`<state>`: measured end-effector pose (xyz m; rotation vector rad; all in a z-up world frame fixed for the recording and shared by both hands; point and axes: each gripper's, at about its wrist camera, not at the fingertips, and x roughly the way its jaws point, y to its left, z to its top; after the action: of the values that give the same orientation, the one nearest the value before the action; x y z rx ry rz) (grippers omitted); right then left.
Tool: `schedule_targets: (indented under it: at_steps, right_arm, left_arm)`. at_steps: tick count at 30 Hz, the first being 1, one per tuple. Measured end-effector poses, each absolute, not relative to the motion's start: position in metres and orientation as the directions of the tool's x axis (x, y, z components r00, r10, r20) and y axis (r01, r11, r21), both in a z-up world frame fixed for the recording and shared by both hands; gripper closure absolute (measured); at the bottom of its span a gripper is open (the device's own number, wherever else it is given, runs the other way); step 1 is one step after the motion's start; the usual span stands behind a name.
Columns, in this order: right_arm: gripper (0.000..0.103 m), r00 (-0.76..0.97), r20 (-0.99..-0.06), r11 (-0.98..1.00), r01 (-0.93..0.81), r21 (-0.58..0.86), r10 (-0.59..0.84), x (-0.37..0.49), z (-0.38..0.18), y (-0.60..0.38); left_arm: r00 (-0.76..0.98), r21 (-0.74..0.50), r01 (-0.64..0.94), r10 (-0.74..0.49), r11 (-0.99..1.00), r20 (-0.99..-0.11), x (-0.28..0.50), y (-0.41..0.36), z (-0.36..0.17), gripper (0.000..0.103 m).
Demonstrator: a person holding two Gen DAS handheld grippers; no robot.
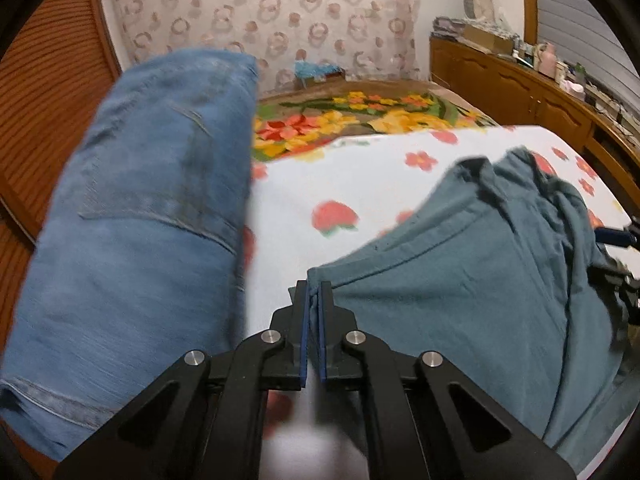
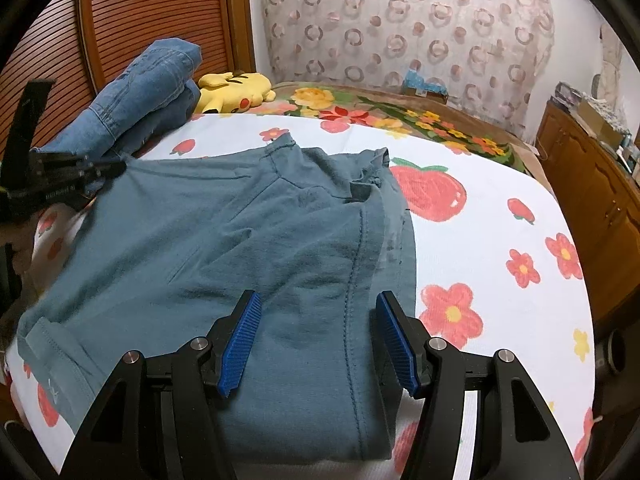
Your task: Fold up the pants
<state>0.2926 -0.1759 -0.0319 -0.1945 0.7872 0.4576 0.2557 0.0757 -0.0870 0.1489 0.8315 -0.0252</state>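
Left tongs (image 1: 314, 294) clamp teal pants' (image 2: 240, 240) edge; right tongs (image 2: 316, 312) gape wide above them on bed (image 2: 500, 240)

Bed (image 2: 500, 264): pants (image 2: 240, 240), seemingly jeans (image 2: 152, 88).

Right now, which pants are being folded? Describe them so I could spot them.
On the white flowered sheet covering the bed, find the flat teal pants in the middle. Unlike the blue jeans heaped beside them, they are soft knit, and the left gripper pinches their edge.
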Motion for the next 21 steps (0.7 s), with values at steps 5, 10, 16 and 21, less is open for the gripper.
schedule_targets:
  at_steps: [5, 10, 16, 21]
  right_arm:
    - [0.041, 0.619, -0.718, 0.888, -0.46, -0.005, 0.317, 0.294, -0.033, -0.178]
    - [0.041, 0.625, -0.715, 0.89, -0.455, -0.008, 0.313, 0.295, -0.033, -0.18]
    - [0.041, 0.648, -0.691, 0.895, -0.446, -0.003, 0.32, 0.29, -0.029, -0.187]
    - [0.041, 0.674, -0.663, 0.911, -0.412, 0.029, 0.326, 0.281, -0.018, -0.21]
  left_arm:
    - [0.683, 0.14, 0.079, 0.049, 0.987, -0.728, 0.258, 0.076, -0.081, 0.099]
    - [0.687, 0.1, 0.087, 0.013, 0.991, -0.727, 0.251, 0.074, -0.078, 0.084]
    - [0.689, 0.058, 0.148, -0.061, 0.987, -0.722, 0.227, 0.06, -0.076, 0.045]
    - [0.707, 0.039, 0.198, -0.115, 0.979, -0.698, 0.2, 0.044, -0.07, 0.024]
